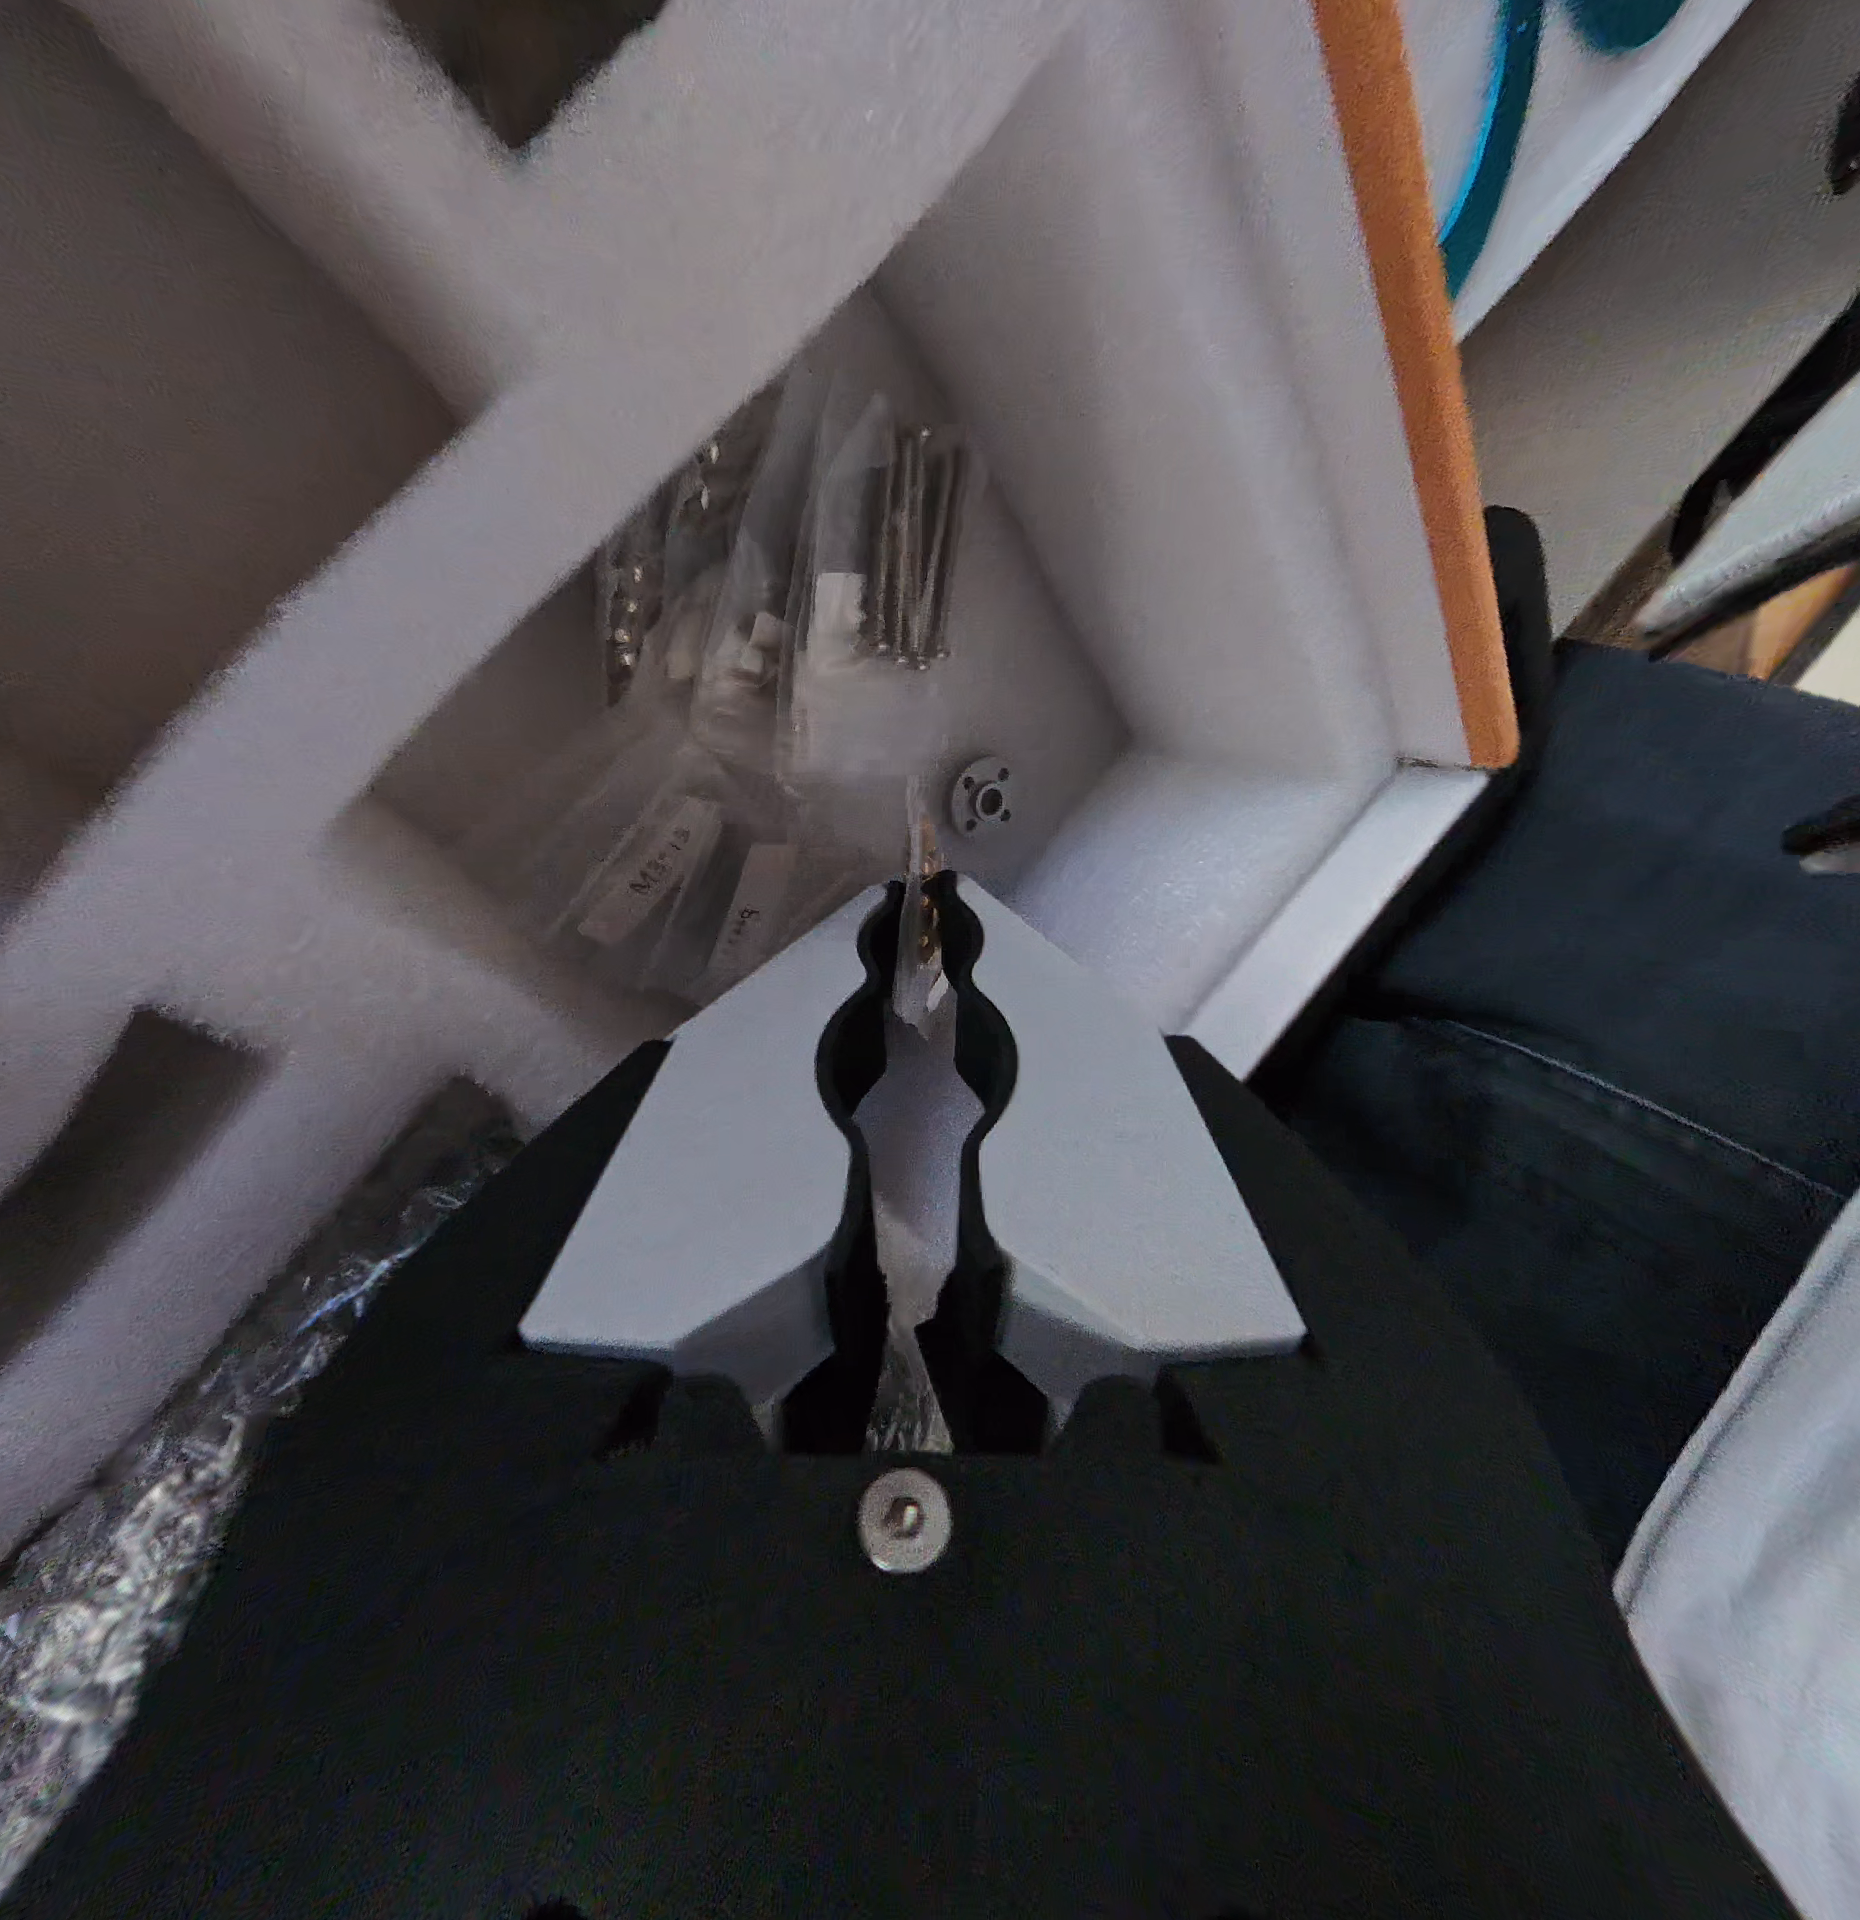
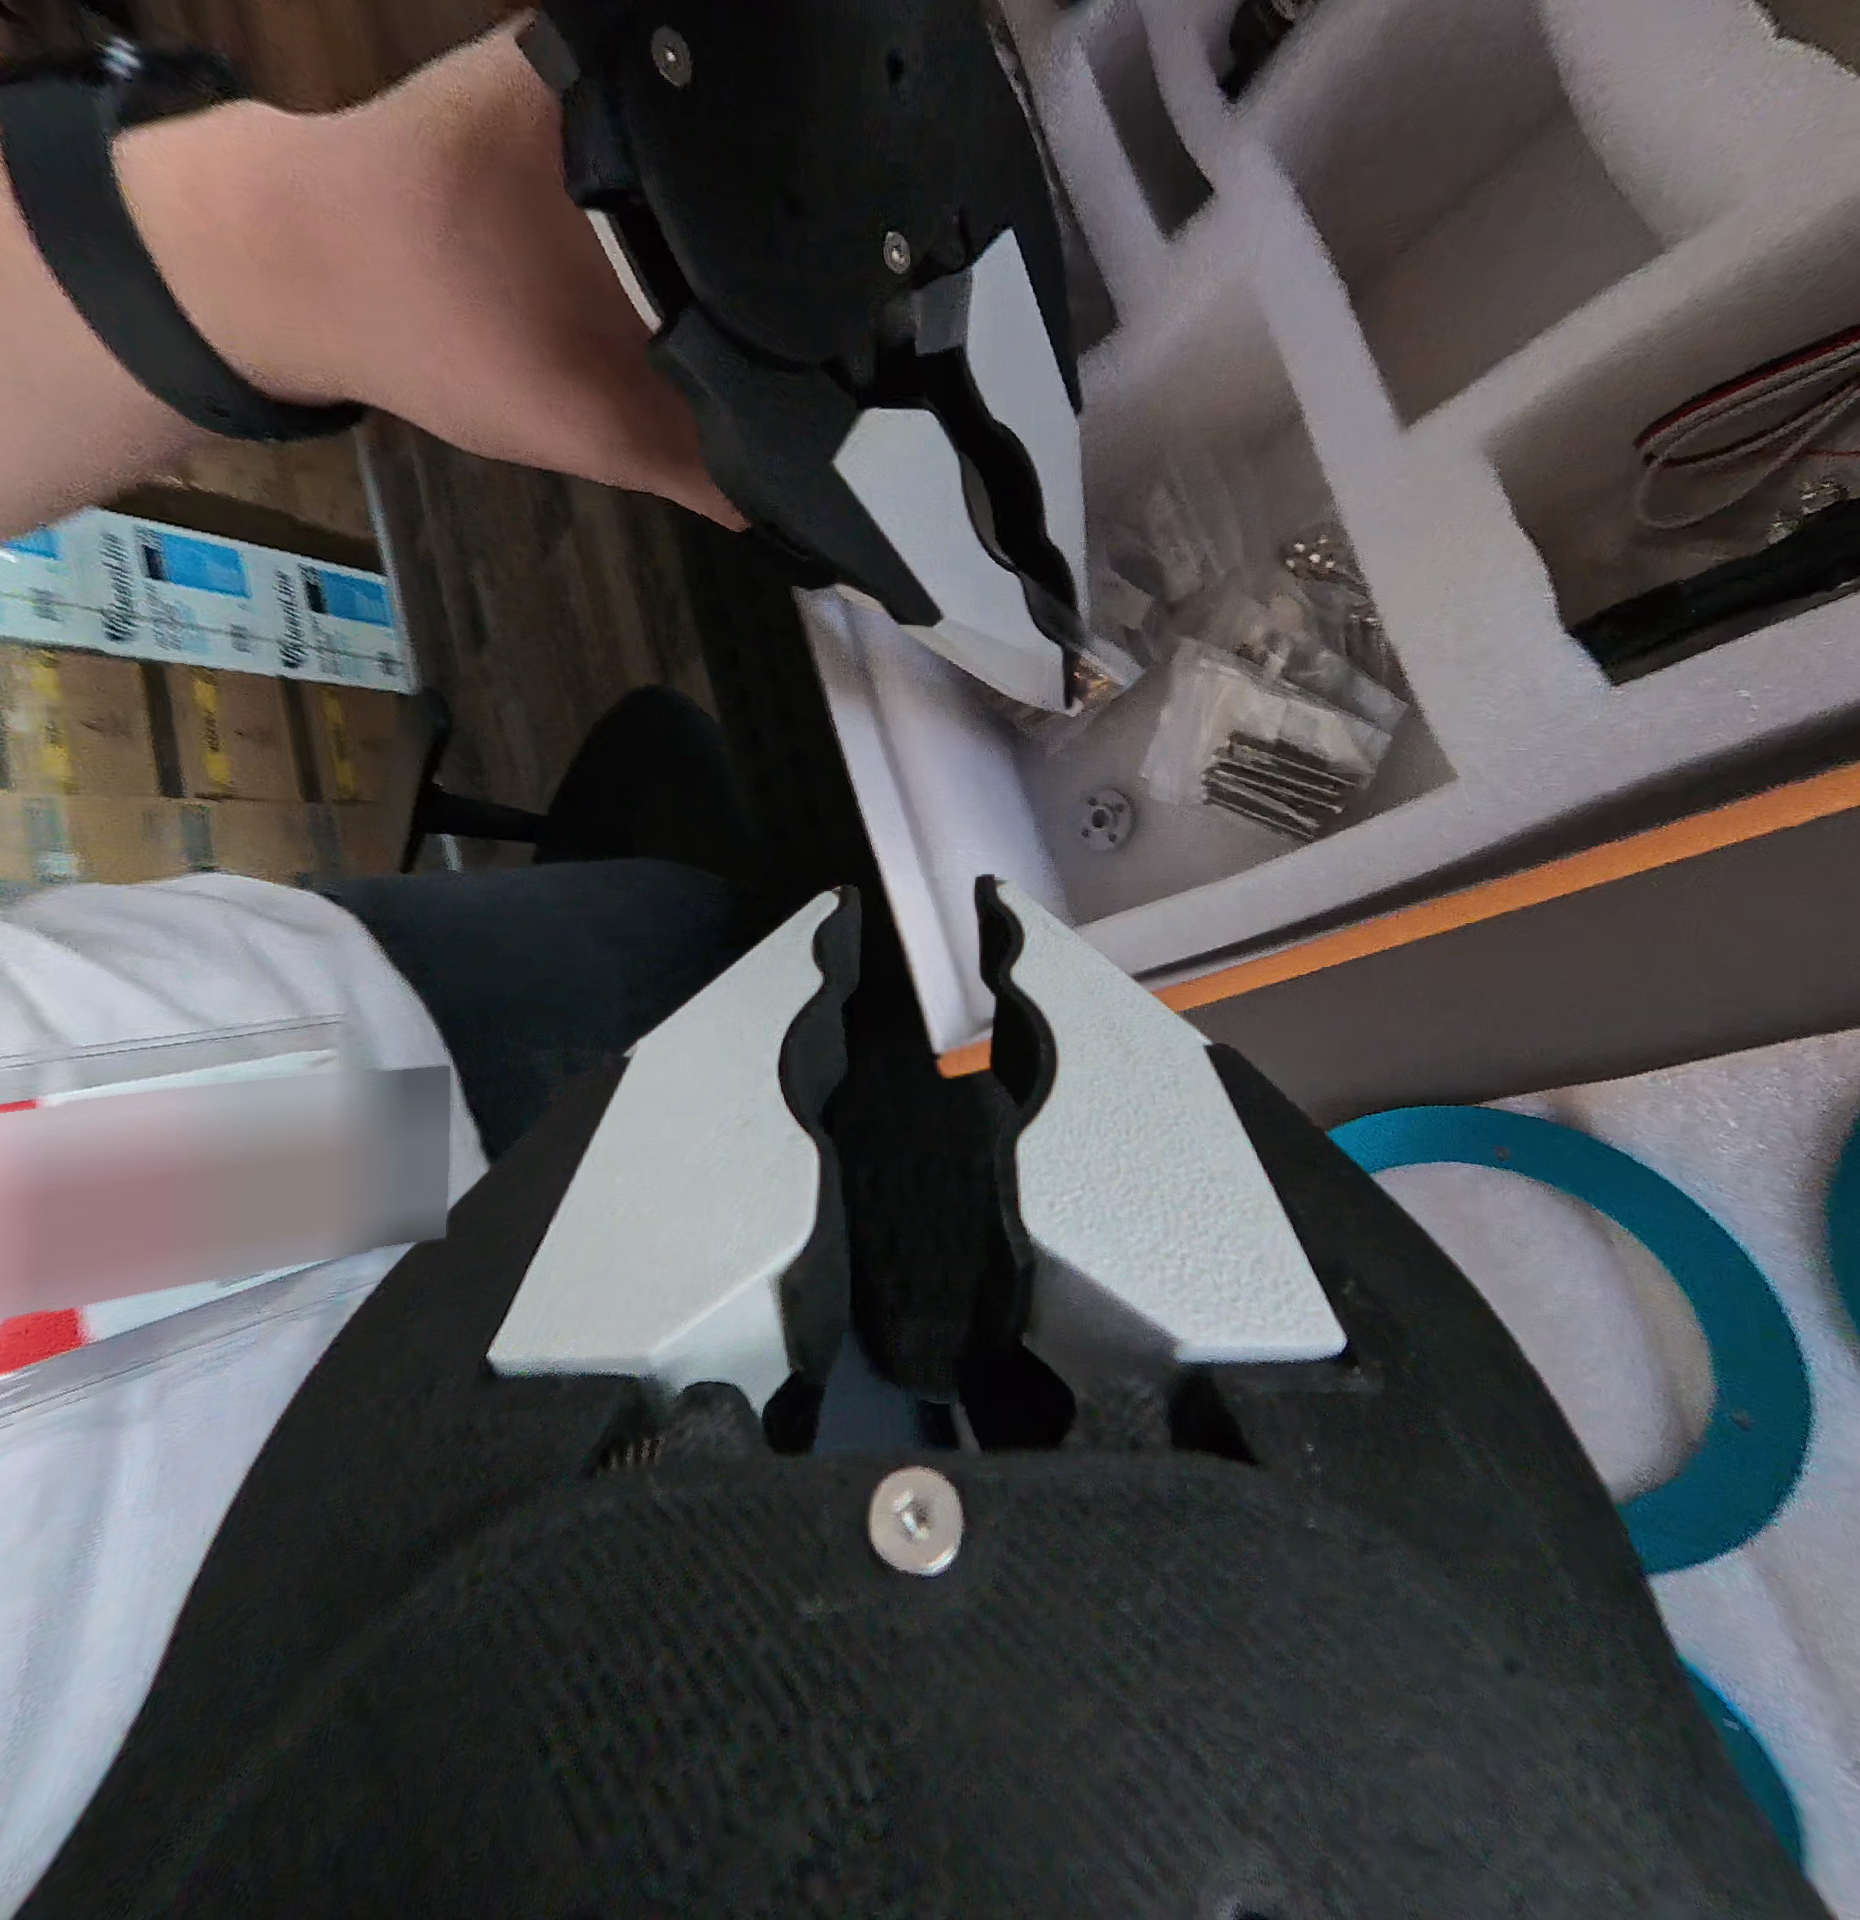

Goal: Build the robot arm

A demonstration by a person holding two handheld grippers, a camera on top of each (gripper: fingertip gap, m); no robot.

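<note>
Left gripper (image 1: 918,904) fingers pinch small clear bag (image 1: 921,966) over foam compartment (image 1: 1071,665) of screw bags (image 1: 905,551); right gripper (image 2: 918,914) fingers spread.

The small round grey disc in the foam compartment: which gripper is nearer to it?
Left. The left gripper is inside that compartment, close beside the disc, fingers shut on a small plastic bag. The right gripper is outside the box edge, open.
</note>
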